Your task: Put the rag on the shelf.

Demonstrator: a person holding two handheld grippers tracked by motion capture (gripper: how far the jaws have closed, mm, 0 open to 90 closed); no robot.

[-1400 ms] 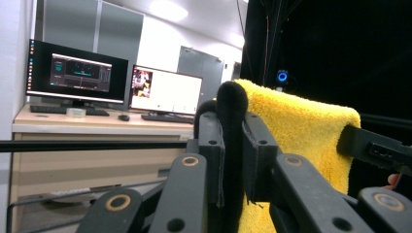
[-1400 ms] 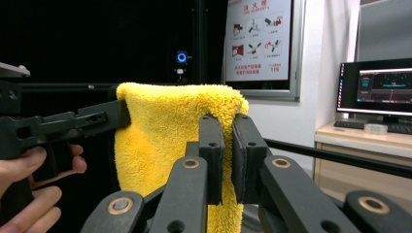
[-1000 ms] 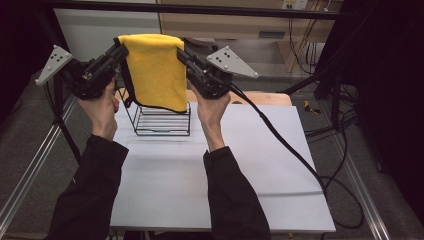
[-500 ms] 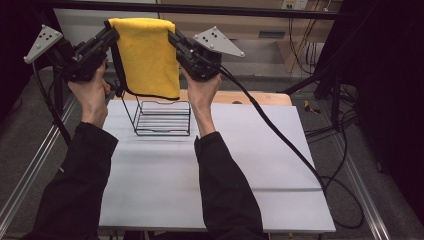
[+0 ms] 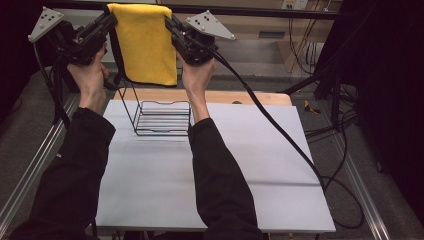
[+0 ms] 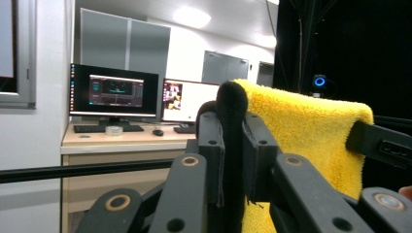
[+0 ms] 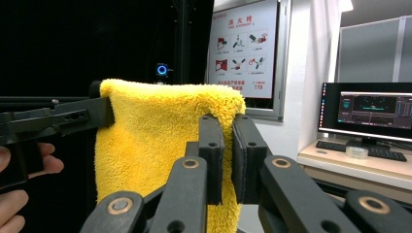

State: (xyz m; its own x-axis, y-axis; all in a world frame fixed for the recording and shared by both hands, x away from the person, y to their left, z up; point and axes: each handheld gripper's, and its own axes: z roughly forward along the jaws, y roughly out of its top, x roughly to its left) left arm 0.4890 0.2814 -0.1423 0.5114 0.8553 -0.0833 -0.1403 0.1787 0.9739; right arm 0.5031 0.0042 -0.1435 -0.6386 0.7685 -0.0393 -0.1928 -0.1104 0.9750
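A yellow towel (image 5: 145,47) hangs spread between my two grippers, high above the far side of the table. My left gripper (image 5: 109,21) is shut on its upper left corner and my right gripper (image 5: 168,22) on its upper right corner. The towel's lower edge hangs just above a black wire basket (image 5: 162,120) standing on the white table (image 5: 150,185). In the left gripper view the left gripper (image 6: 229,121) pinches the towel (image 6: 301,126). In the right gripper view the right gripper (image 7: 226,127) clamps the towel (image 7: 150,141).
A wooden board (image 5: 240,96) lies along the table's far edge behind the basket. A black cable (image 5: 280,135) trails from the right gripper across the table's right side. Beyond stand a desk with monitors (image 6: 114,92) and a wall poster (image 7: 240,48).
Both hands have risen and moved away from me, carrying the towel up. Its lower edge, which overlapped the basket's top, now hangs above it.
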